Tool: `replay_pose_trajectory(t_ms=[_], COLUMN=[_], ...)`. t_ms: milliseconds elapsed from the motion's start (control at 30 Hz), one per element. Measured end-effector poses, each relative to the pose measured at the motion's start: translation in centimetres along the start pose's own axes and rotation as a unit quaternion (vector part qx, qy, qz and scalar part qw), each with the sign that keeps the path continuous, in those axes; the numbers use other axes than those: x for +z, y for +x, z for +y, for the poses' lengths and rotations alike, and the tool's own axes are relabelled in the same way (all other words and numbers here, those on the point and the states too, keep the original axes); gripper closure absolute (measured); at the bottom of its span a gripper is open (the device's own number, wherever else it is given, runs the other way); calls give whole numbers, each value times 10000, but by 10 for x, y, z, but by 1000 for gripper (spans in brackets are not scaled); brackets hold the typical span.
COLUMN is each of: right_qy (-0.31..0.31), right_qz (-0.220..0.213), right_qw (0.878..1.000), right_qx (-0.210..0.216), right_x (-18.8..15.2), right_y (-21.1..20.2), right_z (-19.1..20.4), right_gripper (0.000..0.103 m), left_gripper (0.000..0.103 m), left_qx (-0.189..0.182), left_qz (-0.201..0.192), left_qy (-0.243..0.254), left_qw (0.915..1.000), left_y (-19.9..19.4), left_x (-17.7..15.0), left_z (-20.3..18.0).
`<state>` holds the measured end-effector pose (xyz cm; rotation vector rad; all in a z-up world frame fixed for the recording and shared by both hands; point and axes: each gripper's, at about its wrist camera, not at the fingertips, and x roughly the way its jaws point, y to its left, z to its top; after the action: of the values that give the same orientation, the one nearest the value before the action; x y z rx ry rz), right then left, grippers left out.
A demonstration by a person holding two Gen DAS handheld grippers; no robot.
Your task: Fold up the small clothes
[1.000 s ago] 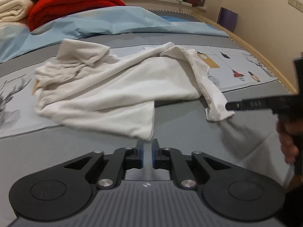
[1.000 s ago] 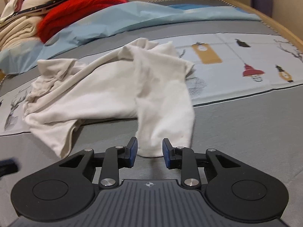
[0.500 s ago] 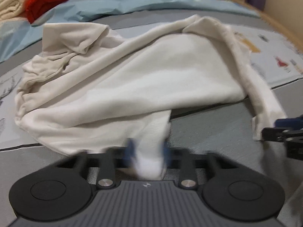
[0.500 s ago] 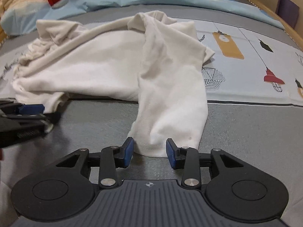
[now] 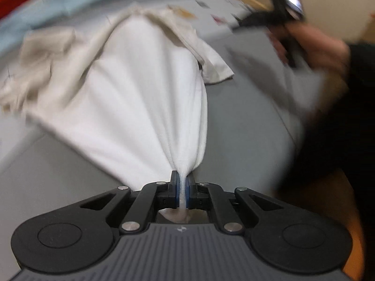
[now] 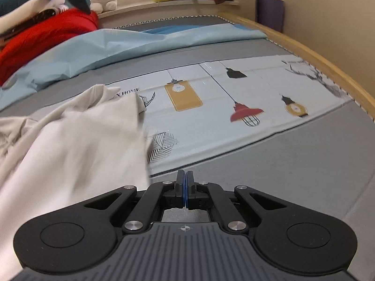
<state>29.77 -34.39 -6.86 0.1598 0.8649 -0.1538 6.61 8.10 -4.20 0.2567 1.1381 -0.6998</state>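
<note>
Shirt [image 5: 140, 98] pulled taut since earlier (blurred) | left hand-held gripper [image 5: 182, 188] clamps its hem | right hand-held gripper [image 6: 185, 188] closed, empty, over bed [image 6: 293, 154]

My left gripper [image 5: 182, 188] is clamped on a bunched corner of the white cotton garment [image 5: 131, 86], which fans out ahead across the grey bedcover [image 5: 246, 126]. Up to the right, blurred, a hand [image 5: 314, 46] holds the other black gripper [image 5: 264, 18].
</note>
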Motion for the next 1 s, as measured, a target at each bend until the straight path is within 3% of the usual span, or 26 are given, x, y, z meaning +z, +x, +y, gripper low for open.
replay_pose_trajectory(t_ms=[67, 133, 200, 233, 267, 333, 367, 433, 533, 633, 700, 733, 767, 933, 1000], right_qy=[34, -77, -295, -400, -461, -551, -603, -789, -1291, -1798, -1847, -1809, -1718, -1111, -866], right_qz=[114, 248, 447, 510, 560, 772, 918, 1206, 1430, 1459, 1425, 1404, 1364, 841, 410], right_qw=[9995, 9975, 9930, 9908, 9887, 9824, 9791, 9724, 9656, 9636, 9647, 9654, 9670, 9843, 9938], right_qx=[285, 665, 1051, 1191, 1309, 1609, 1709, 1836, 1748, 1340, 1224, 1248, 1297, 1088, 567], right_x=[-4, -8, -15, -18, -20, -26, -29, -37, -49, -61, -62, -59, -54, -22, -3], right_y=[-4, -6, -8, -9, -9, -5, -2, 6, 16, 23, 22, 21, 19, 3, -3], right_z=[0, 9, 23, 31, 38, 54, 62, 80, 105, 119, 117, 113, 106, 47, 16], right_gripper=[101, 96, 80, 67, 57, 48, 45, 45, 45, 49, 71, 97, 102, 103, 103], left_gripper=[99, 97, 92, 89, 85, 70, 68, 59, 58, 58, 58, 58, 58, 58, 58], left_qx=[130, 446, 309, 206, 143, 113, 106, 244, 607, 946, 1152, 1221, 1303, 1530, 1553], left_qz=[352, 305, 60, -119, -328, -718, -874, -1080, -991, -546, -196, -56, 80, 328, 290], left_qy=[-33, -270, -701, -898, -1023, -1272, -1377, -1518, -1769, -1928, -1981, -1988, -1976, -1902, -1909], left_qw=[9993, 9982, 9970, 9957, 9941, 9892, 9865, 9822, 9773, 9751, 9732, 9724, 9715, 9692, 9688], left_y=[-9, -18, -28, -35, -42, -53, -55, -54, -43, -15, 8, 16, 25, 42, 43], left_x=[-34, -52, -61, -62, -59, -47, -40, -20, 4, 24, 36, 36, 40, 41, 46], left_z=[2, 11, 25, 30, 34, 41, 43, 44, 51, 60, 64, 67, 68, 69, 68])
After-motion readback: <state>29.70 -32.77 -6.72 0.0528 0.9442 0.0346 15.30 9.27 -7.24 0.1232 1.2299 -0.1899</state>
